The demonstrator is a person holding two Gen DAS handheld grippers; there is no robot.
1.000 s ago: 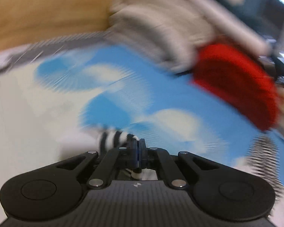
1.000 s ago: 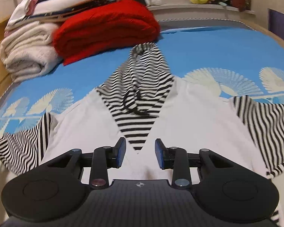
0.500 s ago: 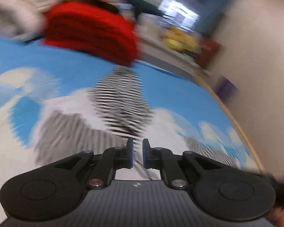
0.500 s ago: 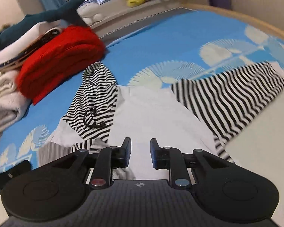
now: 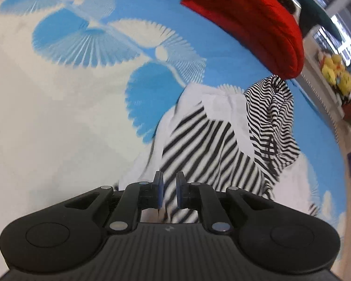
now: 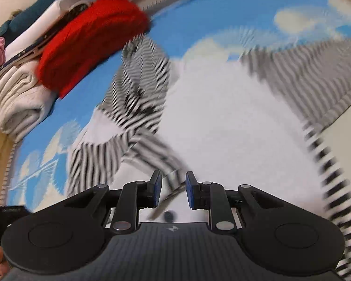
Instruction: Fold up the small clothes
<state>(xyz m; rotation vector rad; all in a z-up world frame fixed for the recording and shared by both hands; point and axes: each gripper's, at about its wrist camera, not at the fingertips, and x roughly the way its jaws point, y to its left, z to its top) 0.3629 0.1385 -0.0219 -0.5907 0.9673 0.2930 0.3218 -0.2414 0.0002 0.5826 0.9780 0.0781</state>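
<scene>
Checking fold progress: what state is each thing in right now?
Hooded top: spread on the bed, partly folded.
Left sleeve: folded across the white body.
Right sleeve: still spread out sideways.
Hood: lying flat.
Red blanket: folded.
Left gripper: open, empty.
Right gripper: open, empty.

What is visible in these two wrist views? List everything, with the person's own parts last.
Hooded top: one, white with black-and-white striped hood and sleeves, spread on the bed; one sleeve folded over the body.
Bedsheet: one, blue and white fan print, under the top.
Red folded blanket: one, beyond the hood.
Cream folded blanket: one, beside the red one.
Pile of further folded items: white and teal, count unclear.
Yellow plush toys: count unclear, on a ledge.
Left gripper: black, blue pads, jaws slightly apart over the folded sleeve.
Right gripper: black, jaws apart over the top.
</scene>
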